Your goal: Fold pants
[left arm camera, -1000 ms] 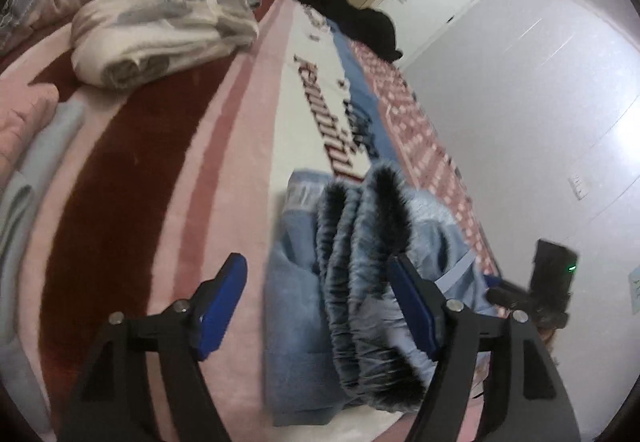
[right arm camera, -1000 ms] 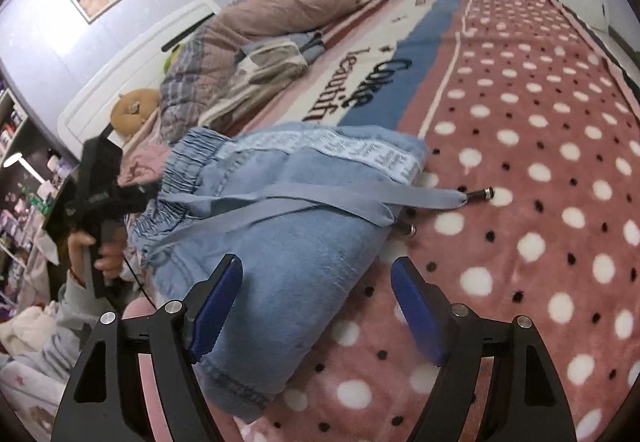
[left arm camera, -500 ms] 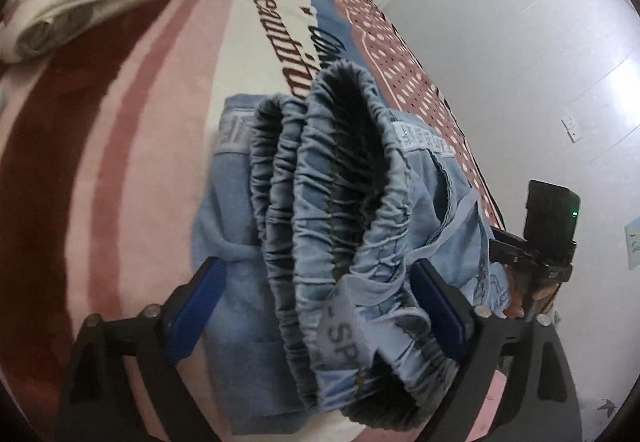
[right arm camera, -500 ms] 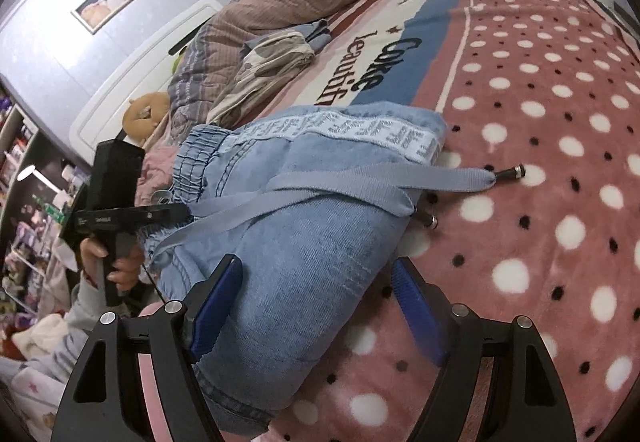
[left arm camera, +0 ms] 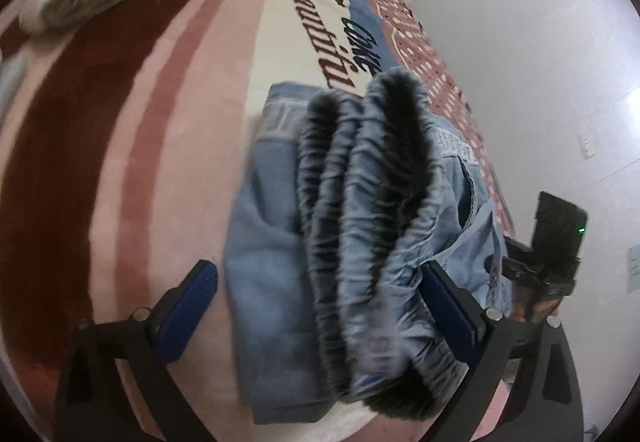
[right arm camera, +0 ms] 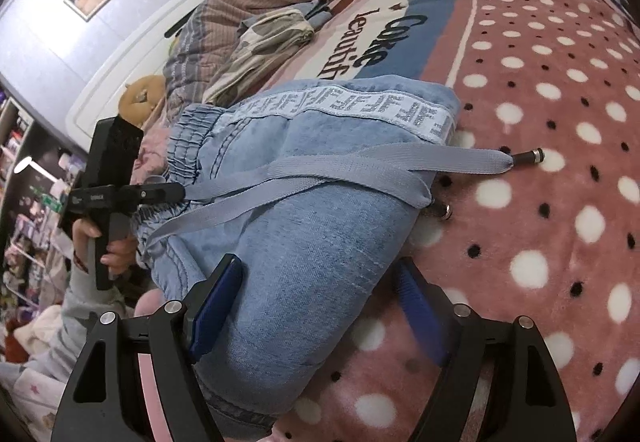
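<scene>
folded blue pants (right arm camera: 320, 202) lie on the bed (right arm camera: 560, 122), bunched between both grippers' wide-apart jaws: left gripper (left arm camera: 320, 318) at the waistband, right gripper (right arm camera: 316, 306) low over the folded edge.

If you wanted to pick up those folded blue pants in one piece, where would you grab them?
Probably the folded pants at the gathered elastic waistband, approached from the left gripper side: every layer stacks there in a firm ridge, while the loose drawstring would just slip free.
</scene>
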Tool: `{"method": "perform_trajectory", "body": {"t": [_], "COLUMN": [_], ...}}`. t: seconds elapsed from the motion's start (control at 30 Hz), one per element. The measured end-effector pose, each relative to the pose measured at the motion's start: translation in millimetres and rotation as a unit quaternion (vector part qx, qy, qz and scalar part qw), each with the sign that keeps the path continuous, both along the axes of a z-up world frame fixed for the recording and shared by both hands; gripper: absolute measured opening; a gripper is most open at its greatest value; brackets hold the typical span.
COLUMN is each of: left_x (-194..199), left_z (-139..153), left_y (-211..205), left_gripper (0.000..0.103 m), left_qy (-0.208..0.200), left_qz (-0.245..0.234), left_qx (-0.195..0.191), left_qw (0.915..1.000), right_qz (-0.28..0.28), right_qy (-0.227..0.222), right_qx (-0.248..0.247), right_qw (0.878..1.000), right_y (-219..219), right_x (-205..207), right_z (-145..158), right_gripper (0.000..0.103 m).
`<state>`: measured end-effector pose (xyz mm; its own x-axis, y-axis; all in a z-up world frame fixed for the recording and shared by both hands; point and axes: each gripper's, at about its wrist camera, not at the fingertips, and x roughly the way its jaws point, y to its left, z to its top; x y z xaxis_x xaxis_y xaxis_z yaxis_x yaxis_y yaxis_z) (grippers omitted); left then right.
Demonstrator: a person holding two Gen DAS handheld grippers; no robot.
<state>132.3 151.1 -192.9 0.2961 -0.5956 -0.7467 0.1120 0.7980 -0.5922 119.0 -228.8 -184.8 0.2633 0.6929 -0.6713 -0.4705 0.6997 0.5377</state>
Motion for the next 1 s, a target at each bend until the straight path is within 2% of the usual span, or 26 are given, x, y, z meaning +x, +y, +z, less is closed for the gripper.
{"method": "perform_trajectory", "body": {"t": [0.1,0.23,0.37,0.5,0.67,0.73,0.83,0.93,1.0], "left_x": [-1,6,8,3,-5,-10,-20,-33,-39], "left_z": [-6,-6,-3,4,11,16,27,42,53], "left_y": [1,-11,-29,-36,-32,-30,-28,-22,-17], "left_gripper": [0.1,0.1,0.099,0.079,0.056,0.046,0.036,0.034,0.033], "left_qy": [-0.005,-0.004,-0.013,-0.023,-0.037,-0.047,-0.065,-0.083,-0.099], "left_qz": [0.008,0.004,0.012,0.026,0.029,0.03,0.023,0.025,0.027], "left_qx": [-0.02,-0.025,0.008,0.027,0.022,0.014,0.011,0.007,0.014], "left_qw": [0.9998,0.9997,0.9998,0.999,0.9987,0.9984,0.9975,0.9962,0.9947], "right_qz": [-0.002,0.002,0.013,0.017,0.003,-0.011,-0.034,-0.048,-0.045], "right_qy": [-0.002,-0.002,0.001,0.006,0.004,-0.008,-0.025,-0.041,-0.057], "right_qx": [0.004,0.009,0.012,0.009,-0.009,-0.025,-0.047,-0.064,-0.076], "right_qw": [1.0,1.0,1.0,1.0,1.0,1.0,0.998,0.996,0.994], "right_y": [1,2,11,19,22,26,32,41,50], "right_x": [0,1,3,3,4,2,-2,-7,-12], "right_z": [-2,-2,-3,-1,7,13,23,38,50], "right_gripper": [0.075,0.075,0.075,0.073,0.058,0.047,0.034,0.022,0.019]}}
